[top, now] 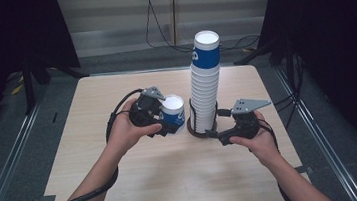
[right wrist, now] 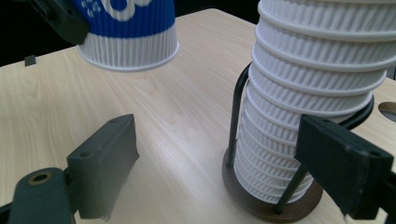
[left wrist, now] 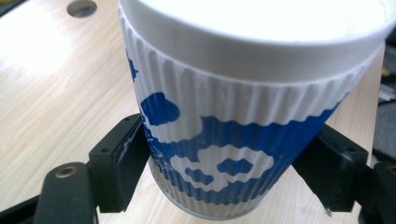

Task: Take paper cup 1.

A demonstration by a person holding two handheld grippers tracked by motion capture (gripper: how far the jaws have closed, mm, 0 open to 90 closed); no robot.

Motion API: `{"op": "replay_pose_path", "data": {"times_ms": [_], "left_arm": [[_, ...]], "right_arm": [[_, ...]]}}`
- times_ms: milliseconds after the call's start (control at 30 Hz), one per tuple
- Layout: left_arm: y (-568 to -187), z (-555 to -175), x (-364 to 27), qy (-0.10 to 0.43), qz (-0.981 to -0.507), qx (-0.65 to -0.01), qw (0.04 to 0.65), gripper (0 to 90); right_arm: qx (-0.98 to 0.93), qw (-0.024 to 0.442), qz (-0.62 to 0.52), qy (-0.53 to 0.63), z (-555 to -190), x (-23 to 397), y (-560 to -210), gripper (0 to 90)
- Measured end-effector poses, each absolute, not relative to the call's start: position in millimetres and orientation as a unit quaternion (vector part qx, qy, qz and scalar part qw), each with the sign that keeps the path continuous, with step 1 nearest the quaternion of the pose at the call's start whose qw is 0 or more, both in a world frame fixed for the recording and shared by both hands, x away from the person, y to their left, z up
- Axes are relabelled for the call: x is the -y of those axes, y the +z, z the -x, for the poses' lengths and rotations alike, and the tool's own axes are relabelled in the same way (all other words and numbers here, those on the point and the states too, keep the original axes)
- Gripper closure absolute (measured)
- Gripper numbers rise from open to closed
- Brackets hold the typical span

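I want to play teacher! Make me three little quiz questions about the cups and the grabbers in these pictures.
1. True or false: the left gripper is shut on the blue and white ribbed paper cup.
2. What holds the tall stack of ribbed paper cups? A) a black wire stand on a round brown base B) a box
3. Fill in: the right gripper has its jaws ____.

Key: 1 true; 2 A; 3 open, nothing between them.
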State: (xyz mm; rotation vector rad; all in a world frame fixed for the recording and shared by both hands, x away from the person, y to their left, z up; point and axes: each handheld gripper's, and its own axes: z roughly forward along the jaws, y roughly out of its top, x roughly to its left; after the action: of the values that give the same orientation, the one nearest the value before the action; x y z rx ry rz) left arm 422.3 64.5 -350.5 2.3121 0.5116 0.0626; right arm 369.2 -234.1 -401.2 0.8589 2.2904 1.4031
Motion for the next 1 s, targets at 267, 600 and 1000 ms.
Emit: {"op": "replay_pose_path", "data": {"times_ms": [267, 600, 1000], "left_arm": [[-351, -420, -60, 0.019, -0.923, -0.177, 0.342, 22.7], [-352, -420, -54, 0.022, -0.942, -0.153, 0.296, 22.8], [-356, -418, -38, 0.013, -0.96, -0.137, 0.243, 22.9]], "right_arm": [[-0.805, 0.156, -0.294, 0.491, -368, 233, -404, 12.4], [-0.811, 0.15, -0.29, 0.486, -366, 232, -407, 12.5], [-0.822, 0.138, -0.277, 0.478, -364, 229, -409, 12.8]]}}
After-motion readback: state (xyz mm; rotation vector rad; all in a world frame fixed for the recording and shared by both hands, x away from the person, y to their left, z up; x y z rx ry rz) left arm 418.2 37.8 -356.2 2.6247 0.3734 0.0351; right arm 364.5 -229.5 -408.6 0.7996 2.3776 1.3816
